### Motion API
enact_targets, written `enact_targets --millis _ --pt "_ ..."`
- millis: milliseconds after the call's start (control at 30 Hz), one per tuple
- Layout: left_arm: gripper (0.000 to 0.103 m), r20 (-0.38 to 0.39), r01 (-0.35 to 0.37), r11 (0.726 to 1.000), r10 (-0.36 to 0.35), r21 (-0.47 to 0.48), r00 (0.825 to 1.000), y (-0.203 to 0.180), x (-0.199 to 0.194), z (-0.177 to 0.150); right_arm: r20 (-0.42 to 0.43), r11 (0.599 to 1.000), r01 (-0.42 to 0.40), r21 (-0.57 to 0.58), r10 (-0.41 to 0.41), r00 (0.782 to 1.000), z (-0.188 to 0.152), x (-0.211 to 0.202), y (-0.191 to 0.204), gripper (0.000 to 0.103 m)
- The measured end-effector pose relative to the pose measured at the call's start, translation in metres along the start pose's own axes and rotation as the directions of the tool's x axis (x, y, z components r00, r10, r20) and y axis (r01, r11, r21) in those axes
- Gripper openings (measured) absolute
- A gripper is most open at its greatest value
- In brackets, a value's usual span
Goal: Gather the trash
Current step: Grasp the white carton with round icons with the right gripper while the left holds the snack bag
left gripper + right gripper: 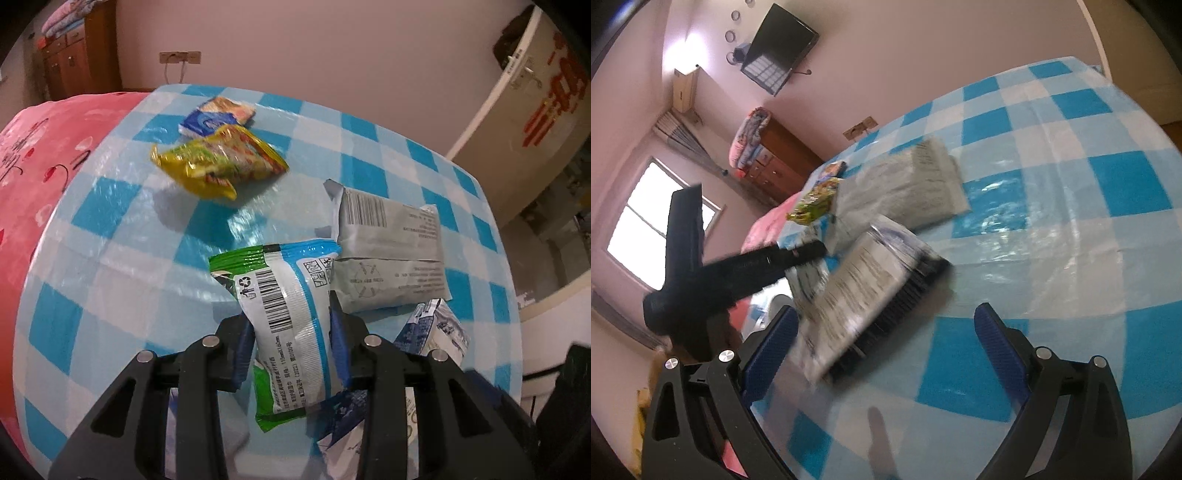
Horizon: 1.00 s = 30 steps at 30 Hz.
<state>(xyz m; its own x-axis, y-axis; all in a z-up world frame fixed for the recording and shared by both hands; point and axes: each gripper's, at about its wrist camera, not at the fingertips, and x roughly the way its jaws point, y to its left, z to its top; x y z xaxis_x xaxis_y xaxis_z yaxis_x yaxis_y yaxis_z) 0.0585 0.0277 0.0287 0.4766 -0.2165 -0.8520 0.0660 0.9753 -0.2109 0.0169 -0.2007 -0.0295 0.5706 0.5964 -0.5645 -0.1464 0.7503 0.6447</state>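
Note:
My left gripper (291, 347) is shut on a green, white and blue snack packet (288, 295) with a barcode, held up off the chequered table (110, 229). Beside it lie a grey packet (391, 254), a blue-and-white carton (439, 328) and a blue-printed wrapper (343, 417). Farther back are a yellow-green packet (218, 162) and a blue-and-orange packet (218, 114). In the right wrist view my right gripper (888, 347) stands open low over the table (1071, 184). A blurred white packet with a dark ribbed edge (864, 291) lies just ahead of its fingers, untouched. The left gripper's black body (701, 273) reaches in from the left.
Pink bedding (37, 177) borders the table's left side. A wooden dresser (74, 62) stands by the far wall and a door with red characters (535, 92) at the right. The grey packet (912, 184) and yellow-green packet (816, 203) lie beyond the blurred one.

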Motion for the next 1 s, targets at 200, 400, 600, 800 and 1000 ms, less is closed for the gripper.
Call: enact_targets --millis 200,400,600,800,1000 --pt "0.038 -0.006 0.072 0.997 -0.072 0.011 0.997 -0.008 -0.011 -0.024 -0.008 0.997 0.066 -0.05 -0.066 0.998 -0.005 0.003 0.015 0.094" --pt "0.038 -0.014 0.097 0.995 -0.097 0.001 0.995 -0.006 -0.014 -0.046 -0.013 0.99 0.129 -0.053 -0.129 0.992 -0.014 0.006 0.019 0.091" --pt "0.043 -0.005 0.06 0.998 -0.059 0.026 0.998 -0.005 -0.022 -0.056 -0.015 0.97 0.202 -0.134 -0.206 0.978 -0.025 0.013 0.034 0.091" --pt "0.048 0.001 0.076 0.997 -0.076 0.013 0.997 0.001 -0.023 -0.06 -0.001 0.935 0.277 -0.223 -0.285 0.959 -0.035 0.019 0.045 0.084" --pt "0.04 0.013 0.112 0.994 -0.112 -0.004 0.994 0.004 -0.024 -0.065 0.01 0.916 0.298 -0.269 -0.307 0.952 -0.042 0.016 0.05 0.065"
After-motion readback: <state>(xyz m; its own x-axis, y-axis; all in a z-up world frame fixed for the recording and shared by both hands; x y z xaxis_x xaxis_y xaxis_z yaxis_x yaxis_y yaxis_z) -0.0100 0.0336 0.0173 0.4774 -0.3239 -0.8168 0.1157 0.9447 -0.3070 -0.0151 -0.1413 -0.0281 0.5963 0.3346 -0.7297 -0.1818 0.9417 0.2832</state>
